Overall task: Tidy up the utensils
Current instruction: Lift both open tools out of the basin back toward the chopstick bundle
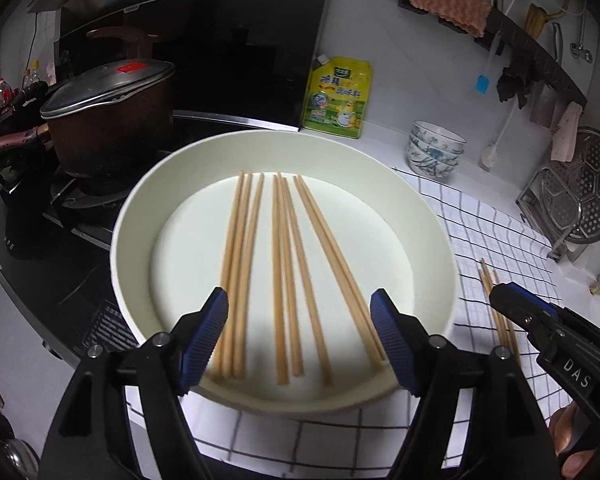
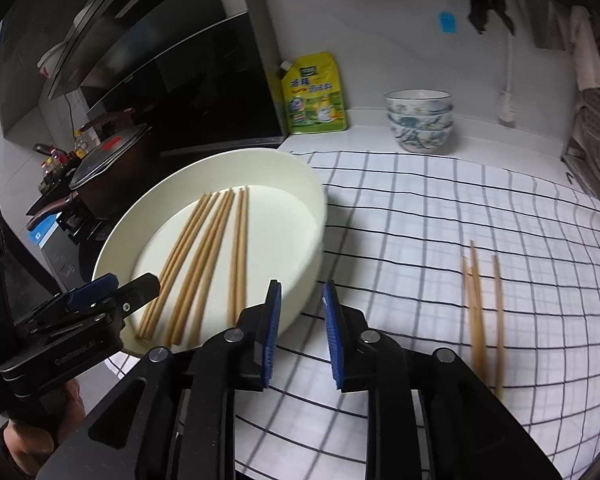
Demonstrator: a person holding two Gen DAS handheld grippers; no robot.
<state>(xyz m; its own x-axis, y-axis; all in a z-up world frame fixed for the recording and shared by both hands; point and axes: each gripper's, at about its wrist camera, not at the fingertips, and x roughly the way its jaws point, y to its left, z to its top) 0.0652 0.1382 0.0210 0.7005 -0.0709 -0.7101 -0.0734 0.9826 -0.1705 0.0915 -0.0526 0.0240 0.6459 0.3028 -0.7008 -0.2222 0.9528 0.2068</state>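
Note:
A round white dish (image 1: 140, 216) (image 2: 300, 184) holds several wooden chopsticks (image 1: 284, 272) (image 2: 204, 256) lying roughly side by side. My left gripper (image 1: 300, 328) (image 2: 112, 288) is open and empty over the dish's near rim, fingers either side of the chopsticks. Three more chopsticks (image 2: 480, 312) (image 1: 496, 304) lie loose on the checked cloth to the right. My right gripper (image 2: 300, 320) (image 1: 512, 304) is open with a narrow gap, empty, just right of the dish and left of the loose chopsticks.
A white cloth with black checks (image 2: 420, 208) covers the counter. A lidded brown pot (image 1: 108, 120) sits on the stove at left. A yellow-green refill pouch (image 1: 336, 96) and stacked patterned bowls (image 1: 436, 148) stand at the back. A metal steamer rack (image 1: 580, 188) stands at right.

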